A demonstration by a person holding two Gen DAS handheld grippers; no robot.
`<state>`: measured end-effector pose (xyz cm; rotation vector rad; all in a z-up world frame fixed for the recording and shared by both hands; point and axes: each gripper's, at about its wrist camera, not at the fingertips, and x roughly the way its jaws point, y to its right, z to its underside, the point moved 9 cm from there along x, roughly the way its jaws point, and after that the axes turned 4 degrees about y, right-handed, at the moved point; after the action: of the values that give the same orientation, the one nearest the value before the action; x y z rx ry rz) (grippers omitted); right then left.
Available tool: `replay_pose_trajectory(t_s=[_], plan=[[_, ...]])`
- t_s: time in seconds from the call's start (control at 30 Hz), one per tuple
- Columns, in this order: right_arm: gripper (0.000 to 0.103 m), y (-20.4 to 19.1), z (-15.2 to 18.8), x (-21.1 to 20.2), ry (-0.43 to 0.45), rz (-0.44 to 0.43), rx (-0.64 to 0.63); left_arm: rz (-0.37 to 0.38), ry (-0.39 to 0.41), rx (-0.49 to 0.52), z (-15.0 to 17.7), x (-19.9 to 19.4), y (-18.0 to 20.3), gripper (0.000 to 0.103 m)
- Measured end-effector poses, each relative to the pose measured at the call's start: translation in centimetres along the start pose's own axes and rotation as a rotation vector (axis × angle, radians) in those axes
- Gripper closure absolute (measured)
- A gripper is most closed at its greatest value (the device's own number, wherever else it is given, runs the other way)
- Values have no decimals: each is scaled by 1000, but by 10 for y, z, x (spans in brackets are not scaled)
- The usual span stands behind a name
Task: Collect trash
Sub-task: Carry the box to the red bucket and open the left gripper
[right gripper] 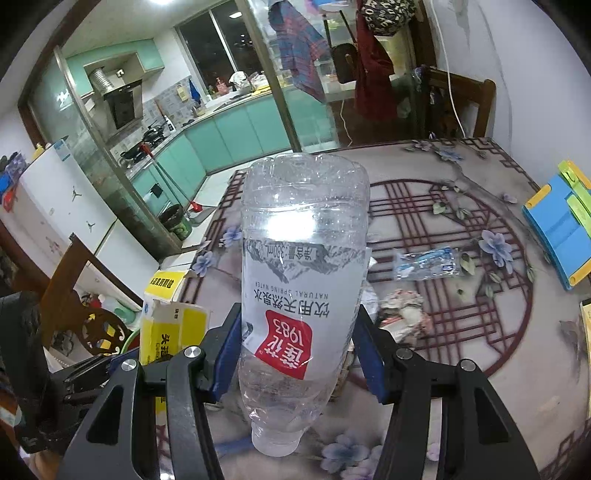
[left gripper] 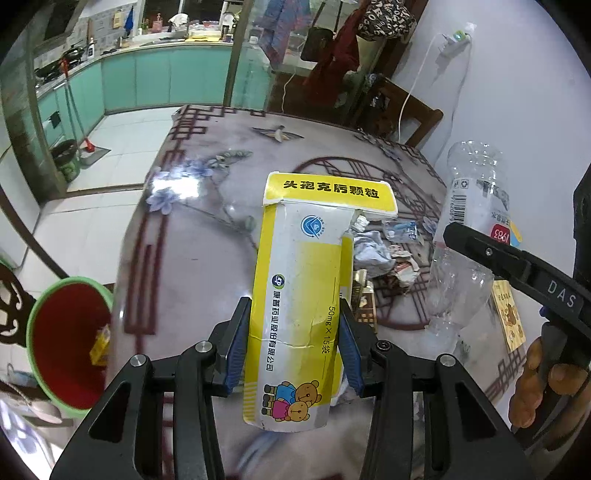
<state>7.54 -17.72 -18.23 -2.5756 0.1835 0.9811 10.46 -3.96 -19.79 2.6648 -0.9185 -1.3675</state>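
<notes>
Now, with your left gripper (left gripper: 295, 347) clamped on the yellow medicine box (left gripper: 295, 295) and right gripper (right gripper: 299, 350) clamped on the empty water bottle (right gripper: 303, 266), carry both left of the table (left gripper: 192, 258) to the green-rimmed bin (left gripper: 66, 339) before releasing.

Indoor artificial light filled both views, moderately bright with a cool cast. A ceiling lamp (right gripper: 162, 2) burned out white at the top edge of the right wrist view, and the kitchen window (right gripper: 218, 48) was dark. Glare bloomed on the glossy tabletop (left gripper: 177, 184) and on the clear bottle (right gripper: 291, 225). Fisheye distortion bent door frames and walls, with black vignette in the corners. Motion blur smeared the near tabletop and the scraps lying on it.
</notes>
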Motion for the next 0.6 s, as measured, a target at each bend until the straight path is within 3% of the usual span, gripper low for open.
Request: replay_pose_trajectory(t_s=[0.2,0.6], plan=[[48,-30,2,9,1,-2,-13,-5,14,-10,-3,-8,-27,61],[48,-102,5,37,-22,-48,-92,-115,38,-105,-2,-20,-110,61]])
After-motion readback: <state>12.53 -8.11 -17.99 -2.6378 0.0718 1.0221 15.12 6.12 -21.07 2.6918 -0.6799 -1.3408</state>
